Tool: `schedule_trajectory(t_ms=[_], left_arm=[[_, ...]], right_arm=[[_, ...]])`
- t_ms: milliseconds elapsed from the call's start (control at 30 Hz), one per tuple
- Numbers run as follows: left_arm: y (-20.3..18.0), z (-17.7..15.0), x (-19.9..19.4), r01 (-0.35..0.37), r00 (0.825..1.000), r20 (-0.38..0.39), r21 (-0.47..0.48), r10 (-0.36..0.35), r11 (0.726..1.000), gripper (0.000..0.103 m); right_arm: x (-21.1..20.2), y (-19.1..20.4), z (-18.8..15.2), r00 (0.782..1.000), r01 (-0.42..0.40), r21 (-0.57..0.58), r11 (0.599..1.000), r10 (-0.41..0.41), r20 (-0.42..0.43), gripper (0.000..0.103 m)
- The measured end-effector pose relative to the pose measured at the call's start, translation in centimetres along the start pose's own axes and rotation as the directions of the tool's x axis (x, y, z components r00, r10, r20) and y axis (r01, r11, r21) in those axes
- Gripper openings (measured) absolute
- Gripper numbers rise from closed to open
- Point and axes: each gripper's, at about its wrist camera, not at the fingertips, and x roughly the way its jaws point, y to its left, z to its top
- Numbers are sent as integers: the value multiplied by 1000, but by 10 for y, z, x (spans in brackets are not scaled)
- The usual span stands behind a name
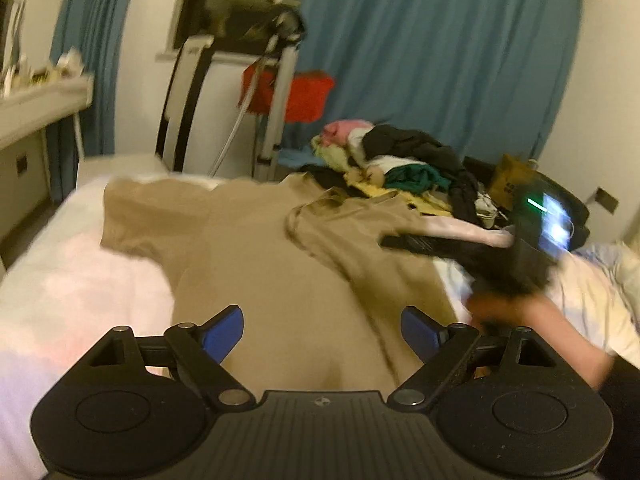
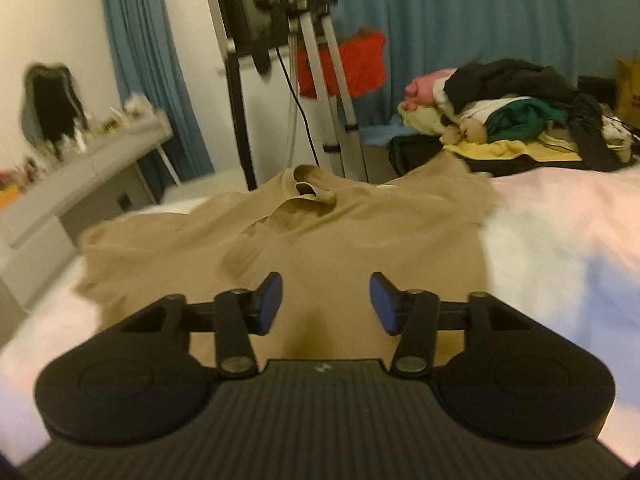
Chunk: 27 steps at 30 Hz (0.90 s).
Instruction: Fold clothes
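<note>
A tan shirt (image 1: 260,248) lies spread on the white bed (image 1: 60,280), one side folded over toward the middle. My left gripper (image 1: 322,334) hovers over the shirt's near part, jaws wide apart with nothing between the blue pads. In the right wrist view the same tan shirt (image 2: 340,232) lies flat with its collar (image 2: 308,188) at the far end. My right gripper (image 2: 326,304) is above the shirt's near edge, jaws partly apart and gripping nothing. From the left wrist view, the right gripper (image 1: 390,242) is blurred over the shirt's right side, held by a person's hand (image 1: 504,312).
A pile of mixed clothes (image 1: 400,160) (image 2: 512,108) sits at the bed's far right corner. Beyond the bed stand a tripod (image 1: 276,100) (image 2: 320,60), a red box (image 1: 304,92) and blue curtains (image 1: 440,60). A cluttered desk (image 2: 80,172) runs along the left.
</note>
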Motion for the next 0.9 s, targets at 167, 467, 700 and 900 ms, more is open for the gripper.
schedule_trajectory(t_ms=[167, 467, 700, 900], left_arm=[[44, -2, 29, -37, 998, -62, -99, 31, 994, 88], [71, -3, 61, -31, 992, -126, -166, 10, 986, 88], [86, 1, 31, -113, 993, -66, -204, 101, 973, 88], [102, 3, 10, -169, 985, -25, -258, 168, 951, 88]], right_arm=[[86, 25, 28, 996, 80, -88, 993, -83, -23, 42], [113, 86, 56, 984, 108, -220, 970, -73, 161, 67], [100, 168, 29, 957, -265, -373, 889, 291, 13, 77], [98, 237, -14, 870, -484, -491, 725, 458, -182, 77]])
